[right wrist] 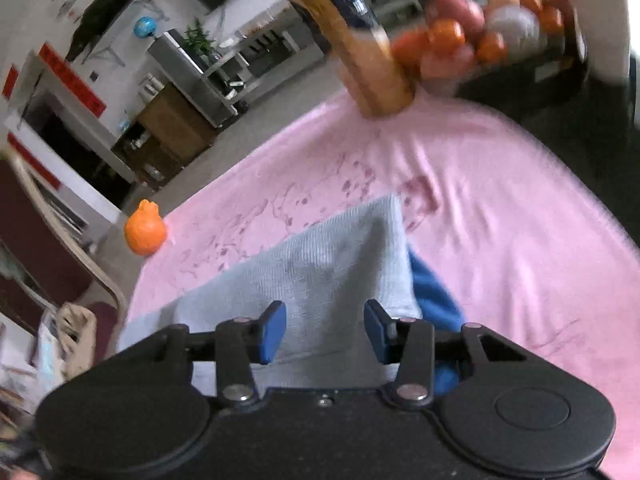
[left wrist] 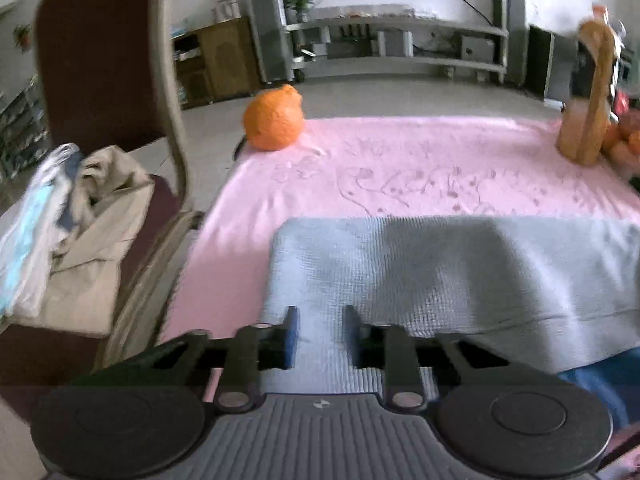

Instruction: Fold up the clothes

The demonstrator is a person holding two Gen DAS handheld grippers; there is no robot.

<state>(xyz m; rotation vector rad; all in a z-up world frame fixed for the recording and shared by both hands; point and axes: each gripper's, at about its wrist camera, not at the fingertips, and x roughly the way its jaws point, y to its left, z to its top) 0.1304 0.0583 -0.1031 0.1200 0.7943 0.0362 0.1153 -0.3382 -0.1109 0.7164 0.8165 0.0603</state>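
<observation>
A light grey knitted garment (left wrist: 440, 272) lies flat on the pink cloth (left wrist: 400, 168) that covers the table. My left gripper (left wrist: 322, 336) sits low over the garment's near left part, its blue pads (left wrist: 292, 336) a narrow gap apart, with grey knit showing between them and nothing visibly pinched. In the right wrist view the same garment (right wrist: 320, 256) ends in a corner, and a blue fabric (right wrist: 432, 292) shows from under its right edge. My right gripper (right wrist: 325, 332) stands open over that end, pads (right wrist: 274, 332) well apart and the knit below them.
An orange plush ball (left wrist: 274, 120) rests at the far left corner of the pink cloth. A wooden stand (left wrist: 588, 92) and a pile of fruit (right wrist: 460, 36) occupy the far right. A chair (left wrist: 96, 40) to the left holds beige and pale clothes (left wrist: 96, 216).
</observation>
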